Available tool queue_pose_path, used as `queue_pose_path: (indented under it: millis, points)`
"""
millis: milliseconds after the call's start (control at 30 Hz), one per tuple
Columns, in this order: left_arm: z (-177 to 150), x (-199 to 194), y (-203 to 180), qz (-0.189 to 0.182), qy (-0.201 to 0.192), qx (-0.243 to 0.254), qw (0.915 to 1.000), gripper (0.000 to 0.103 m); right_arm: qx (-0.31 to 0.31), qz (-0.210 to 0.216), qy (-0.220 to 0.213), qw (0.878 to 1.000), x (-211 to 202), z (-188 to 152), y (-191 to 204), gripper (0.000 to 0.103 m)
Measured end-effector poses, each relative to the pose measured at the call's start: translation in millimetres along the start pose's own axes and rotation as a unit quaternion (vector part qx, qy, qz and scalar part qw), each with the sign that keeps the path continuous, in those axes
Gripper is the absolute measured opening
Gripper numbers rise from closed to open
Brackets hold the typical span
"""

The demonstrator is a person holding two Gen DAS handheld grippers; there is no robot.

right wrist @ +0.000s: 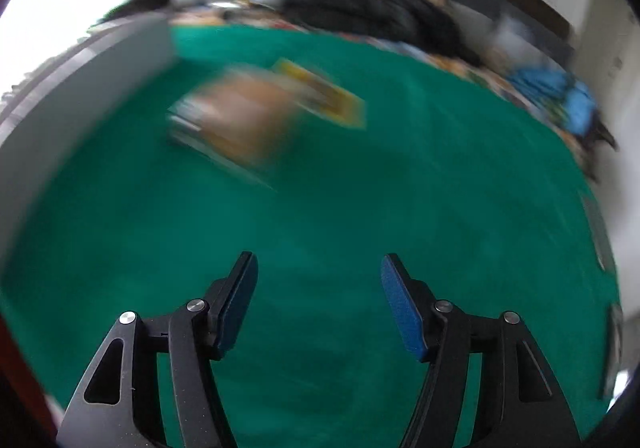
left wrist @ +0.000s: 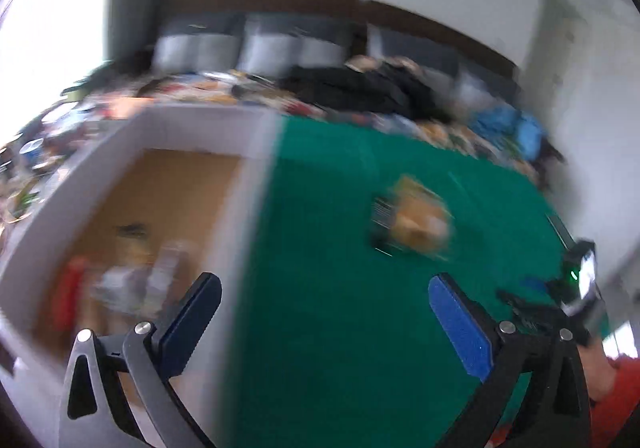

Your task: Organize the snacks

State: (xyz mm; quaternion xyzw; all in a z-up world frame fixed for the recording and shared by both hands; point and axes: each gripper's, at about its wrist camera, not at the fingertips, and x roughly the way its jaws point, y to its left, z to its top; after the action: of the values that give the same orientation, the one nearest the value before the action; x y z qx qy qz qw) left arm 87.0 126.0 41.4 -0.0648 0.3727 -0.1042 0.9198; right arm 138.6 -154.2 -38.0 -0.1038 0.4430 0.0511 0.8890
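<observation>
Both views are blurred by motion. My left gripper [left wrist: 324, 296] is open and holds nothing, straddling the right wall of a white box [left wrist: 240, 216] with a brown cardboard floor. Several snack packets [left wrist: 120, 280] lie inside that box, one of them red. On the green table cover [left wrist: 340, 328] lies a brown and yellow snack pack [left wrist: 416, 224]. My right gripper [right wrist: 318, 284] is open over the green cover [right wrist: 320, 208], nothing between its pads. Ahead of it lie a brown snack pack [right wrist: 236, 120] and a yellow packet [right wrist: 324, 92] partly under it. The right gripper's body [left wrist: 576, 288] shows at the left view's right edge.
The white box wall [right wrist: 80, 88] stands at the left of the right wrist view. Beyond the green cover a cluttered patterned surface holds a black garment [left wrist: 360, 88] and a blue bag [left wrist: 516, 128]. A red sleeve [left wrist: 616, 392] shows at the lower right. Grey cushions line the back.
</observation>
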Motion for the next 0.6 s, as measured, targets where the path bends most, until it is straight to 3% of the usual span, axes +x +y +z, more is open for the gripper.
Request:
queue_pose_path:
  millis: [67,200,367,600]
  points:
    - [-11,35,-34,-0.016,0.036,0.022,0.999,0.102,0.025,-0.02,0.005,0.999,6,-21,-38,0.067]
    - [-30,107,-74,-0.002,0.082,0.044,0.9956,0.102,0.072,-0.04,-0.003,0.997,9,-39,-80,0.067]
    - [-31,168,-74,0.034,0.1,0.023,0.9941,0.102,0.107,-0.025,-0.009,0.994,15,-35,-104,0.067]
    - [-23,195,-62,0.07,0.102,0.034,0.9918,0.102,0.106,-0.002,-0.008,0.994,22,-40,-121,0.075]
